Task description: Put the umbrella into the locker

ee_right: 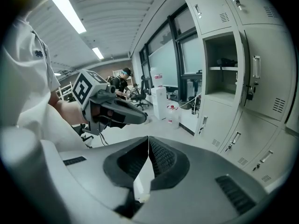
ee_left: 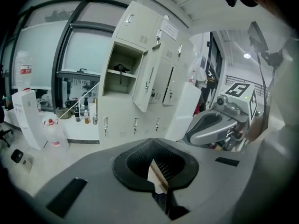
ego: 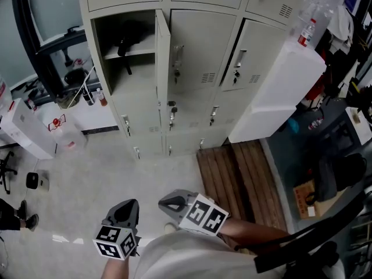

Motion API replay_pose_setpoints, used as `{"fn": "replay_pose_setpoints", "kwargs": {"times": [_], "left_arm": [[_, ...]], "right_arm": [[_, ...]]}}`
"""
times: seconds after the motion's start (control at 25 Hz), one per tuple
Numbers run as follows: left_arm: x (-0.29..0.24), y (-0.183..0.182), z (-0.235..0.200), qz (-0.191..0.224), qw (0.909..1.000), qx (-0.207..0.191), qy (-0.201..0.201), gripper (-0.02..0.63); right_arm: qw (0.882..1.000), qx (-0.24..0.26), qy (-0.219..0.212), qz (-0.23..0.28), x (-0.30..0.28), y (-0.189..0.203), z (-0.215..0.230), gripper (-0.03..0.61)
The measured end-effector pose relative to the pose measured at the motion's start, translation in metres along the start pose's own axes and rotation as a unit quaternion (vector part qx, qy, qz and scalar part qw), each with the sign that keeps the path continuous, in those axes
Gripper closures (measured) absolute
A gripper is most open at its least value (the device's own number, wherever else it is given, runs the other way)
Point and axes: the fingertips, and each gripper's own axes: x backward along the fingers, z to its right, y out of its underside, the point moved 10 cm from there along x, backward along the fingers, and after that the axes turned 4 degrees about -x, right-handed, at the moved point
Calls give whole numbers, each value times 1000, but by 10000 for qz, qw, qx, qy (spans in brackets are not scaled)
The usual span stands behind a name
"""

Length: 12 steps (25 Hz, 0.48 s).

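Seemingly done: umbrella [ego: 129,45] inside the locker [ego: 139,106] (door [ego: 163,57] open), left gripper [ego: 129,207] and right gripper [ego: 167,203] fingers closed, empty.

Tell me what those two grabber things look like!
The left gripper and the right gripper are both smooth grey shells that taper to a point, with black ribbed pads inside. Each carries a white cube printed with black square markers. The person wears a pale short-sleeved top.

No print is legible; the sheet [ee_left: 169,30] on the locker [ee_left: 122,120] is blurred.
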Motion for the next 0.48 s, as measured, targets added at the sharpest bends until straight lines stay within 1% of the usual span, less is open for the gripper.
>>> {"fn": "replay_pose_setpoints", "kwargs": {"times": [0.2, 0.48], "left_arm": [[-7, 4, 5, -98, 9998, -14, 144, 603], [-14, 8, 5, -153, 9997, -16, 169, 603]], "right_arm": [[10000, 34, -2, -12, 2, 2, 0, 561], [10000, 47, 14, -13, 2, 1, 3, 562]]}}
